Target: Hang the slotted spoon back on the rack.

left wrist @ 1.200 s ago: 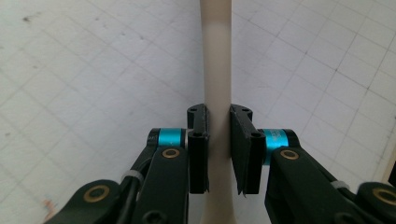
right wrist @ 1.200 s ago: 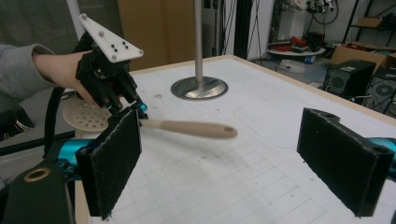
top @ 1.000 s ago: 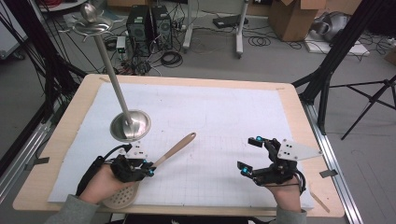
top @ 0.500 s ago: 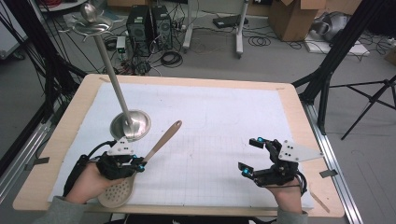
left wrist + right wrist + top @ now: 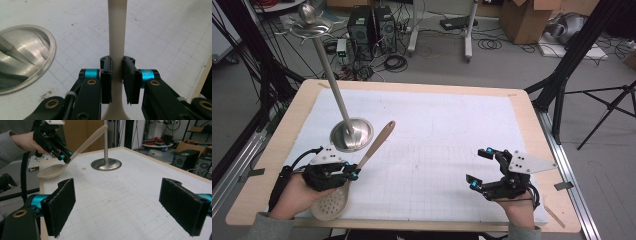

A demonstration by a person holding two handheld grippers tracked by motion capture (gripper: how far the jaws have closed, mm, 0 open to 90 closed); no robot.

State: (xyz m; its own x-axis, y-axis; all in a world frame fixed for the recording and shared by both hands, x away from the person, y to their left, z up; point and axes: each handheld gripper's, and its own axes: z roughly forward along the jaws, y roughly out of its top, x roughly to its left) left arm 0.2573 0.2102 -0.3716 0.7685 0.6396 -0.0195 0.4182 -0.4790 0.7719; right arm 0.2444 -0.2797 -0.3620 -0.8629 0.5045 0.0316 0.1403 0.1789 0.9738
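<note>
From the high view I see my left claw [image 5: 355, 171] at seven o'clock on the tabletop [image 5: 522, 107], pinched on the neck of a beige slotted wooden spoon [image 5: 373, 147]. In the left gripper view the spoon's handle [image 5: 117, 37] runs straight up between the closed jaws. The perforated bowl sits nearest me; the handle points toward one o'clock, tip raised. Just beside it at eleven o'clock stands a polished metal stand with a round base [image 5: 352, 134]. My right claw [image 5: 479, 169], at five o'clock, gapes wide and holds nothing.
</note>
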